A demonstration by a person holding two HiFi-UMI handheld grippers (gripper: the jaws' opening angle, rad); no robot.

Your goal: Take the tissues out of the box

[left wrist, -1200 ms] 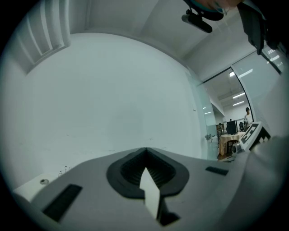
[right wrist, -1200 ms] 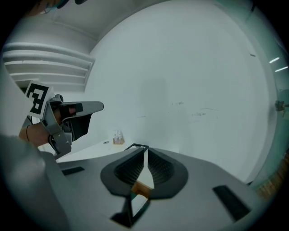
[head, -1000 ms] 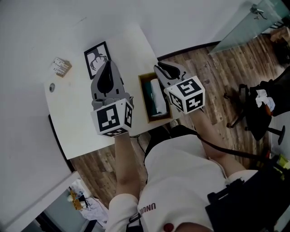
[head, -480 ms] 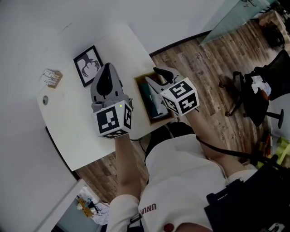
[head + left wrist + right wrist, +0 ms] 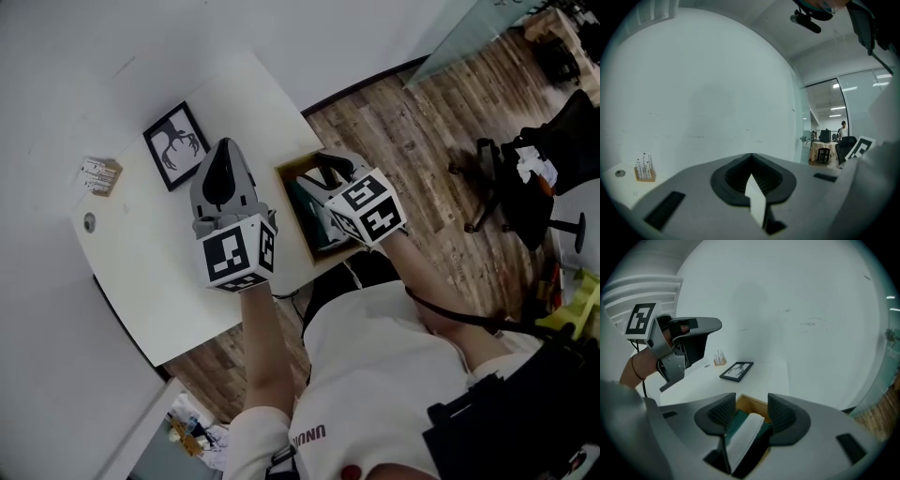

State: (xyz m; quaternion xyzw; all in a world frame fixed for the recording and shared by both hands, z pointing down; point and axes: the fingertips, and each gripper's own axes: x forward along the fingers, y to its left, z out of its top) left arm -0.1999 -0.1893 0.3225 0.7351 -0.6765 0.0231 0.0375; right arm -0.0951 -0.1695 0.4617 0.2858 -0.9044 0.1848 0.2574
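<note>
Opening right gripper (image 5: 747, 409) above tissues (image 5: 740, 434) in box (image 5: 751, 403), pinching nothing; left gripper (image 5: 751, 161) pressed together. May grab too many at once if closed too deep.

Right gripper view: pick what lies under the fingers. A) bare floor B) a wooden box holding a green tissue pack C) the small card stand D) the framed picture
B: the fingers of the right gripper, apart and opening, frame the wooden box with the green tissue pack inside; the framed picture lies farther off on the table.
</note>
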